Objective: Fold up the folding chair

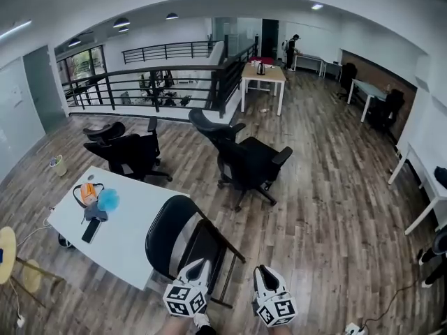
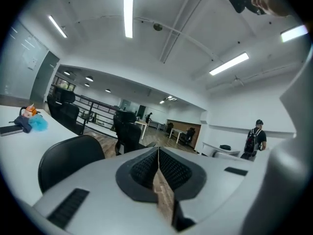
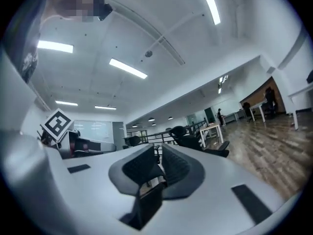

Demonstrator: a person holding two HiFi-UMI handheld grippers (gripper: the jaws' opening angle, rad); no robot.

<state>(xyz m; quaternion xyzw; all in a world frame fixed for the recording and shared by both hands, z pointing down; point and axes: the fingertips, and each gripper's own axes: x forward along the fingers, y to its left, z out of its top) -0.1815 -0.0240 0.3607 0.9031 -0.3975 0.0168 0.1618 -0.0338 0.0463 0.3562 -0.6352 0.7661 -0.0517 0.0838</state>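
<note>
A folding chair (image 1: 183,239) with a black rounded back and a thin metal frame stands on the wood floor (image 1: 328,215), just ahead of and below the left tool (image 2: 158,153). From above its seat looks steeply tipped, so whether it is still set up or already partly collapsed cannot be told. Neither tool touches it. The left tool is pressed together on nothing and points level over the chair's back. The right tool (image 3: 159,153), beside the left tool and off the chair's frame side, is almost pressed together, with a thin slit and nothing in it. Both seem held up and clear of the chair rather than placed for a grasp. To the left of the left tool, the chair's back sits close against the corner edge of a white counter (image 1: 140,211), leaving little room there. Ahead of the right tool the floor is open up to a black office chair (image 1: 248,162), which likely gives room to swing the frame.
</note>
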